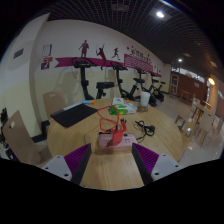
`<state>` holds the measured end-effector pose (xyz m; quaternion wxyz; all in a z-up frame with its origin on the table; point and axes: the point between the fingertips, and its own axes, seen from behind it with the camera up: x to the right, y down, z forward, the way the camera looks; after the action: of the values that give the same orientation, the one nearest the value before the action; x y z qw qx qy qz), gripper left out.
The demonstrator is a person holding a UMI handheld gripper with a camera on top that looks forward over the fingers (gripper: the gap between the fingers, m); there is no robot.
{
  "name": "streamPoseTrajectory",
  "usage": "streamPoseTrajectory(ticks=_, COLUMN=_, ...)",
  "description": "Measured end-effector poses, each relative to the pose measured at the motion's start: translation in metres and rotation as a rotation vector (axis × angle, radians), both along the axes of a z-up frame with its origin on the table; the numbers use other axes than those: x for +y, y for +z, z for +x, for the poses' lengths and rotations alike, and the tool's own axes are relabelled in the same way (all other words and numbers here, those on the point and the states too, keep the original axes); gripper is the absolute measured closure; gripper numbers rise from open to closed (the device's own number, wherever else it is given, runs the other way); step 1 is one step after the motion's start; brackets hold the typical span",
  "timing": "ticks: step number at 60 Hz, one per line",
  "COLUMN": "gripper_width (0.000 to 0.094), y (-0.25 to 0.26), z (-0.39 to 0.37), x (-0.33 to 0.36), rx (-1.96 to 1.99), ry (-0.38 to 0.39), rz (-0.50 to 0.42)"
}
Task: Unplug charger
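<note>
The fingers (pixel 110 160) stand spread — the charger (pixel 109 142) lies just ahead, black cable (pixel 145 127) beyond on the surface (pixel 112 172).

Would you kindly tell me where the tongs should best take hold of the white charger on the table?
Probably by its boxy white body, across the two side faces. The charger lies just ahead of the open tongs, roughly in line with their gap, so coming straight in from the near side suits. A red cable runs beyond it; its plug end is too small to make out.
</note>
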<state>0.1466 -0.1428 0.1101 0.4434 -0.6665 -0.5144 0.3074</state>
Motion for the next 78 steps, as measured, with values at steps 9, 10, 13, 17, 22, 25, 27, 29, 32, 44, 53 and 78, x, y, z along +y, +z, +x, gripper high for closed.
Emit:
streamPoseTrajectory(ticks=9, gripper_width=0.0074, y=-0.025, z=-0.038, x=0.023, rx=0.005, ry=0.008, rz=-0.017)
streamPoseTrajectory(ticks=10, gripper_width=0.0076, y=-0.028, z=-0.043, x=0.025, rx=0.005, ry=0.011, rz=-0.019)
streamPoseTrajectory(ticks=13, gripper_width=0.0073, y=-0.037, z=-0.062, x=0.035, rx=0.012, ry=0.013, rz=-0.024)
streamPoseTrajectory(ticks=17, gripper_width=0.0073, y=-0.044, z=-0.082, x=0.040, rx=0.021, ry=0.024, rz=-0.038)
streamPoseTrajectory(ticks=22, gripper_width=0.0074, y=-0.054, z=-0.107, x=0.055, rx=0.032, ry=0.041, rz=-0.033)
streamPoseTrajectory(ticks=25, gripper_width=0.0075, y=-0.058, z=-0.122, x=0.057, rx=0.034, ry=0.044, rz=-0.029)
streamPoseTrajectory(ticks=27, gripper_width=0.0078, y=-0.061, z=-0.129, x=0.058, rx=0.036, ry=0.052, rz=-0.031)
streamPoseTrajectory(ticks=29, gripper_width=0.0075, y=-0.064, z=-0.135, x=0.062, rx=0.038, ry=0.056, rz=-0.033)
streamPoseTrajectory(ticks=32, gripper_width=0.0076, y=-0.069, z=-0.144, x=0.063, rx=0.036, ry=0.062, rz=-0.042)
streamPoseTrajectory(ticks=44, gripper_width=0.0094, y=-0.081, z=-0.156, x=0.060, rx=0.023, ry=0.088, rz=-0.046)
streamPoseTrajectory(ticks=53, gripper_width=0.0728, y=-0.084, z=-0.160, x=0.067, rx=0.023, ry=0.063, rz=-0.022)
streamPoseTrajectory(ticks=78, gripper_width=0.0784, y=0.077, z=-0.145, x=0.176, rx=0.170, ry=-0.090, rz=-0.123)
